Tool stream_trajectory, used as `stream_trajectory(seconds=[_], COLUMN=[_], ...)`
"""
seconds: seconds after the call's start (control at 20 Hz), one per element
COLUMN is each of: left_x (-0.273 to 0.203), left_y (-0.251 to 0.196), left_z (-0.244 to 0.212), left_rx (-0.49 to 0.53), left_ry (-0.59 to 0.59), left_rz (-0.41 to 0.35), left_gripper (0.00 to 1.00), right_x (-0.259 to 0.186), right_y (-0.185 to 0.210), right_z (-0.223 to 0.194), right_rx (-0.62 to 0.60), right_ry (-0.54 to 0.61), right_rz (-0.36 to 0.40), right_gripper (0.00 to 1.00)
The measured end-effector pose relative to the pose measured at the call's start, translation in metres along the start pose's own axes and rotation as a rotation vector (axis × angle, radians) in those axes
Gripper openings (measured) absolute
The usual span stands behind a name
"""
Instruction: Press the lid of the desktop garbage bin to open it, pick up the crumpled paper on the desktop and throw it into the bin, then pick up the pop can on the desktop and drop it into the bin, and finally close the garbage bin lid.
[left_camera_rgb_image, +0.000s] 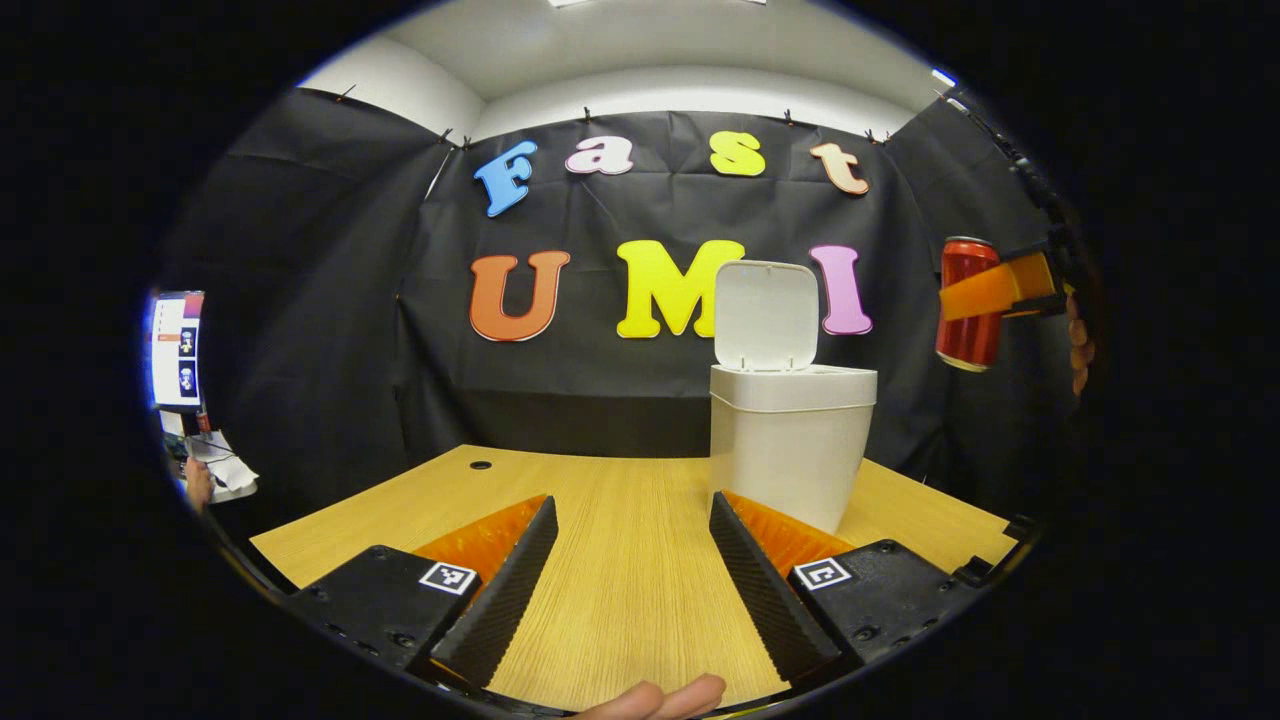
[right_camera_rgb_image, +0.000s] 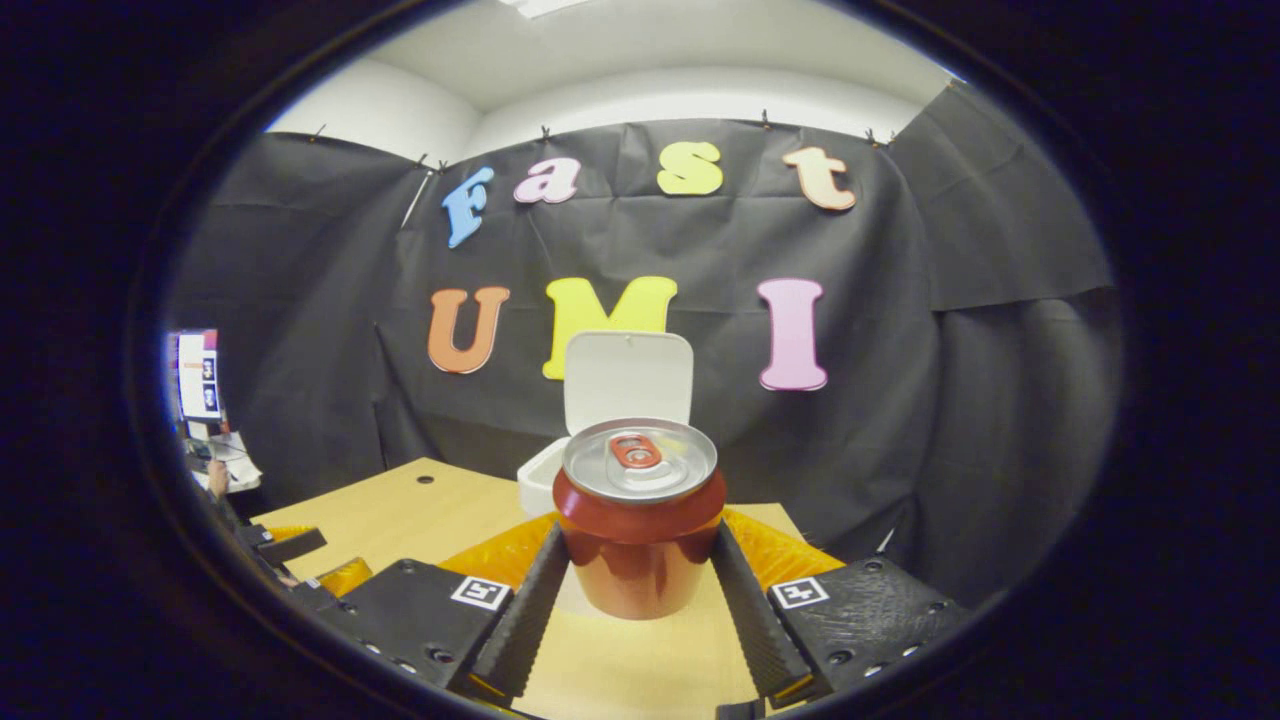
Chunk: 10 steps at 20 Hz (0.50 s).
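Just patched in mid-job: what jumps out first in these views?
The red can, upright and clamped between the right gripper's fingers, is held up in the air to the right of the bin. The white bin stands on the wooden desk with its lid flipped up. The left gripper is open over the desk.

Both views facing the bin (left_camera_rgb_image: 790, 455)

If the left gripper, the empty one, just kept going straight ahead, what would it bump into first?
Probably nothing soon. The left gripper, open, points over bare desk toward the black cloth wall. The white bin stands just off its line, so a finger might graze it; depth is unclear.
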<state>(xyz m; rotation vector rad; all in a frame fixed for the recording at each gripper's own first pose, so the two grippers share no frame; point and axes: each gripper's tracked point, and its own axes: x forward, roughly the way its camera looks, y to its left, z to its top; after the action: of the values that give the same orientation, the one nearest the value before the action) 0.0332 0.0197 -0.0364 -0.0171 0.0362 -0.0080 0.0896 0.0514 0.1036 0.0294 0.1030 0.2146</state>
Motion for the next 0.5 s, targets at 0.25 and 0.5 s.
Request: stream_trajectory(seconds=[0.25,0.5], left_x=[0.000,-0.002], left_y=[0.017,0.029], left_z=[-0.002,0.003], left_rx=[-0.009,-0.043], left_ry=[0.023,0.017], left_rz=[0.003,0.006], left_gripper=[1.00,0.99], right_x=[0.052,0.106], right_y=[0.001,0.012], right_z=[0.034,0.053], right_rx=[-0.008,0.031], right_ry=[-0.001,0.046], right_rz=[-0.072,-0.086], right_gripper=[0.79,0.80])
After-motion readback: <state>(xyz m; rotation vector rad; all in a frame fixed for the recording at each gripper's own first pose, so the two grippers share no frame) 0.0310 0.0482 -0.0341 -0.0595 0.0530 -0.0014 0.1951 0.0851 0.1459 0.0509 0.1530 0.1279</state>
